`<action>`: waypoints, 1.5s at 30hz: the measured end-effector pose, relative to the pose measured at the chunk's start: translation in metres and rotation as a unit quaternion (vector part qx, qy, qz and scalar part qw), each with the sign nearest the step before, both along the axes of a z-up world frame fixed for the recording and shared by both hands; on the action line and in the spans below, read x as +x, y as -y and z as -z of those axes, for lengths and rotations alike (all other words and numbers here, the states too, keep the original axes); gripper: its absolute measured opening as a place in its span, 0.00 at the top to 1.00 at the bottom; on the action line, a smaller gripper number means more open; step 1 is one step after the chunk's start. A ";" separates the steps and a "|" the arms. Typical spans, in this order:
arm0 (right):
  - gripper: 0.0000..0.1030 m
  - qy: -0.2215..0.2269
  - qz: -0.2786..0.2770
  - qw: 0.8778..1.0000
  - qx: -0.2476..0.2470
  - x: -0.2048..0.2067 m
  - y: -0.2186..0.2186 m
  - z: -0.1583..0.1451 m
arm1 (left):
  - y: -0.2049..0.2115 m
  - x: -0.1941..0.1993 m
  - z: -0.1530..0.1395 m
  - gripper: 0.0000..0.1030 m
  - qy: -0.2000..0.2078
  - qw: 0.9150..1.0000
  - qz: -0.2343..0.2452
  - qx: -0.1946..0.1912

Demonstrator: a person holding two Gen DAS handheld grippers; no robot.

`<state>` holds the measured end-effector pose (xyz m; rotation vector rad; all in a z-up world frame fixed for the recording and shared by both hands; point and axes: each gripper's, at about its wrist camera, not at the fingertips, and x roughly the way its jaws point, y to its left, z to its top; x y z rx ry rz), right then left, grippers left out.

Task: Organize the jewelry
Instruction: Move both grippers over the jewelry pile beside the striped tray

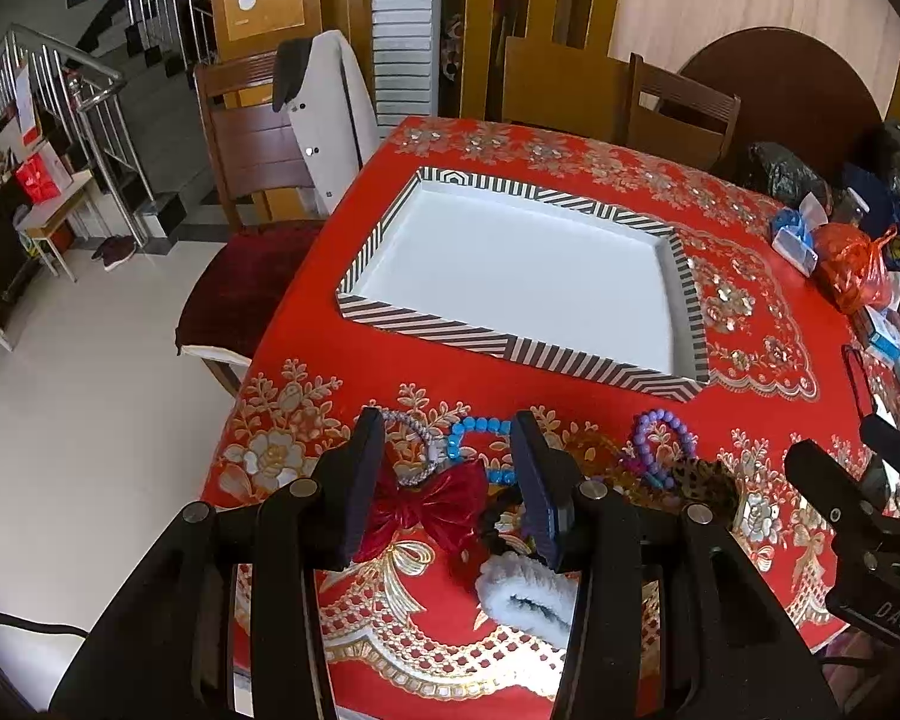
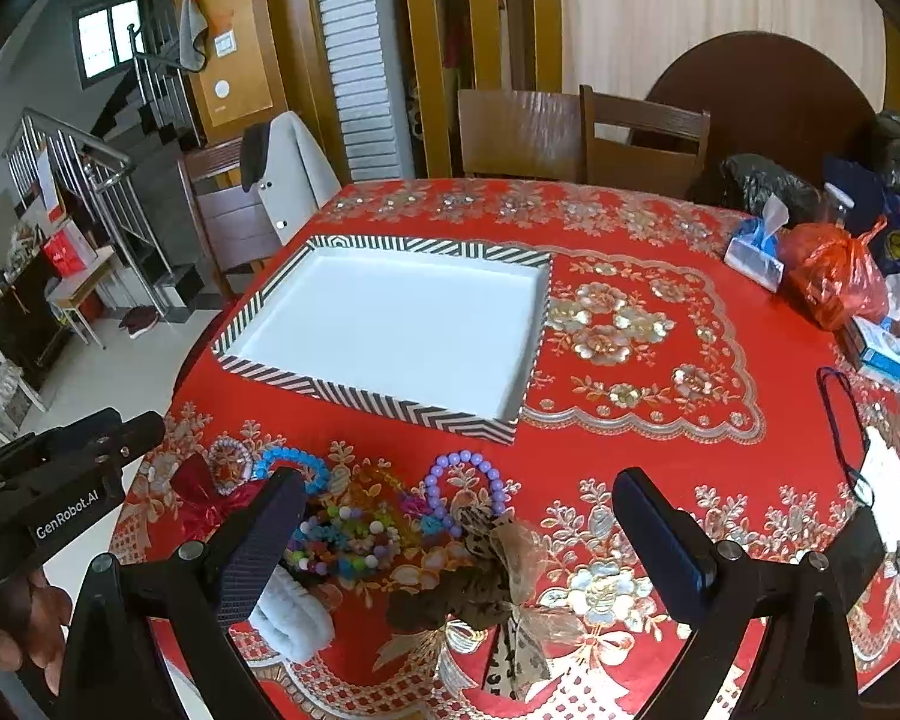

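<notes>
Both claws hover above the near edge of the red tablecloth (image 2: pixel 660 228), where the jewelry lies in a row. The striped tray (image 1: pixel 498 348) sits beyond both claws, empty, with its near wall facing them.

Left gripper (image 1: pixel 450 480): jaws part-open, nothing between the pads. Items, left to right relative to this claw:
- Silver bangle (image 1: pixel 411 444): just ahead of the left pad. Probably rigid and light; grip across the rim, not the open centre.
- Red bow (image 1: pixel 429 504): directly between the pads. Soft, shiny fabric that is likely slippery; take hold at the centre knot.
- Blue bead bracelet (image 1: pixel 474 429): ahead of the gap, near the right pad. Beads are hard, the loop is limp and will sag; pinch across one strand.
- White fluffy band (image 1: pixel 528 597): below the right pad. Soft, compressible, easy to hold.

Right gripper (image 2: pixel 459 534): jaws wide apart, empty.
- Multicoloured bead cluster (image 2: pixel 342 540): just inside the left pad. Loose strands may tangle; lift slowly.
- Purple bead bracelet (image 2: pixel 465 480): ahead of the gap. Handle as the blue one.
- Leopard-print bow (image 2: pixel 480 576): centred between the pads. Light and floppy; grip the bunched middle.
</notes>
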<state>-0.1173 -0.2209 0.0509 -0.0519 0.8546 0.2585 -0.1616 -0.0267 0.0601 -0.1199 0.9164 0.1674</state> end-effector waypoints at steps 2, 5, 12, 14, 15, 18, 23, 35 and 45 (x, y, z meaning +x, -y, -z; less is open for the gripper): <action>0.01 0.002 0.002 1.000 -0.001 0.000 0.000 -0.001 | 0.000 0.000 -0.001 0.58 0.000 1.000 -0.001 0.002; 0.01 0.004 0.002 1.000 0.003 0.000 0.000 -0.004 | 0.001 0.000 -0.002 0.58 0.003 1.000 -0.002 0.006; 0.01 -0.003 0.000 1.000 0.002 0.001 -0.001 -0.002 | 0.003 -0.001 -0.003 0.58 0.003 1.000 -0.002 0.009; 0.01 -0.005 -0.001 1.000 0.005 0.001 -0.001 -0.001 | 0.003 -0.001 -0.003 0.58 0.003 1.000 -0.003 0.010; 0.01 -0.004 -0.001 1.000 0.005 0.001 -0.001 -0.001 | 0.003 -0.001 -0.003 0.58 0.003 1.000 -0.003 0.010; 0.01 -0.004 -0.004 1.000 0.002 0.000 -0.004 -0.001 | 0.003 -0.001 -0.002 0.58 0.002 1.000 -0.005 0.011; 0.01 -0.011 -0.008 1.000 0.001 0.001 -0.007 0.002 | 0.001 -0.002 -0.001 0.58 0.001 1.000 -0.005 0.010; 0.01 -0.021 -0.013 1.000 -0.005 0.003 -0.011 0.008 | -0.003 -0.002 0.005 0.58 -0.008 1.000 -0.009 0.006; 0.01 -0.029 -0.013 0.999 -0.006 0.005 -0.012 0.011 | -0.006 0.001 0.008 0.58 -0.016 1.000 -0.012 0.001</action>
